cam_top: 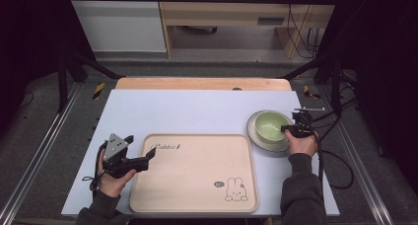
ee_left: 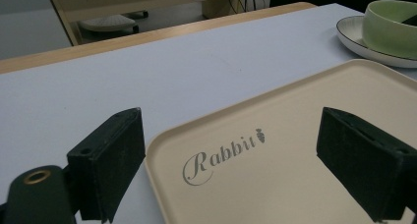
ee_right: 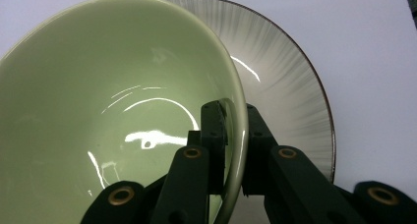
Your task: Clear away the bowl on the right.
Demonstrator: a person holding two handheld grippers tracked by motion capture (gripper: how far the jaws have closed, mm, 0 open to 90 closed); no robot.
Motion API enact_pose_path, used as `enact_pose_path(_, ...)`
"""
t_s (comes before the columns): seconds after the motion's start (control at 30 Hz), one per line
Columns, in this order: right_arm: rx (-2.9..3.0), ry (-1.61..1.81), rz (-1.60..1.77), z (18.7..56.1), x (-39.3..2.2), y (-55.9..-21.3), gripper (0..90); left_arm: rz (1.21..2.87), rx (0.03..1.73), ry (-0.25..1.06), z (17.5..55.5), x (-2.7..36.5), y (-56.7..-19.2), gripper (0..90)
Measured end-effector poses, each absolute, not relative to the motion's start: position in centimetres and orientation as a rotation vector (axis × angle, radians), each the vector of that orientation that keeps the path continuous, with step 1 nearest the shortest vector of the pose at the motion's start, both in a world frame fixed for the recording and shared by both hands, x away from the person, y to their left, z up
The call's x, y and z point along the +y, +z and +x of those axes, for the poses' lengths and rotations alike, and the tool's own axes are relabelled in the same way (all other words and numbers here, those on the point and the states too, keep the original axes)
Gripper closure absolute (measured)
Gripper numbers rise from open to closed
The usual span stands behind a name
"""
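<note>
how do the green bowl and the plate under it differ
The green bowl is deep, plain and glossy pale green; the plate is shallow, whitish, streaked with grey lines and dark-rimmed. The bowl sits on the plate, which lies on the table. The right tongs pinch the bowl's rim, not the plate. Both are round and empty.

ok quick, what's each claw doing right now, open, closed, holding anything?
Left claw: open, holding nothing, jaws over the corner of the beige tray.
Right claw: closed on the rim of the green bowl, which sits on the plate.
</note>
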State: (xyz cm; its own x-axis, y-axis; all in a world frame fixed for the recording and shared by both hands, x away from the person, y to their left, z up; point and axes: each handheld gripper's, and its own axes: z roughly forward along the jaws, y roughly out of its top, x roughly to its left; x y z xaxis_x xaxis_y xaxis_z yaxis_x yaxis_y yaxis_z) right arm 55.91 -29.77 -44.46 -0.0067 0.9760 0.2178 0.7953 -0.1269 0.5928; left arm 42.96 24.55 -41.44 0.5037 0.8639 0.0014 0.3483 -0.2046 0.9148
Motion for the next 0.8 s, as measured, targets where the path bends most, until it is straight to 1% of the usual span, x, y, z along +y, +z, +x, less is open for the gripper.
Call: enact_pose_path(0.8, 1.841, 0.880, 1.968, 55.25, -29.56, -43.54, 83.8, 1.765, 1.018, 0.671, 42.78, 24.69, -41.08, 10.7)
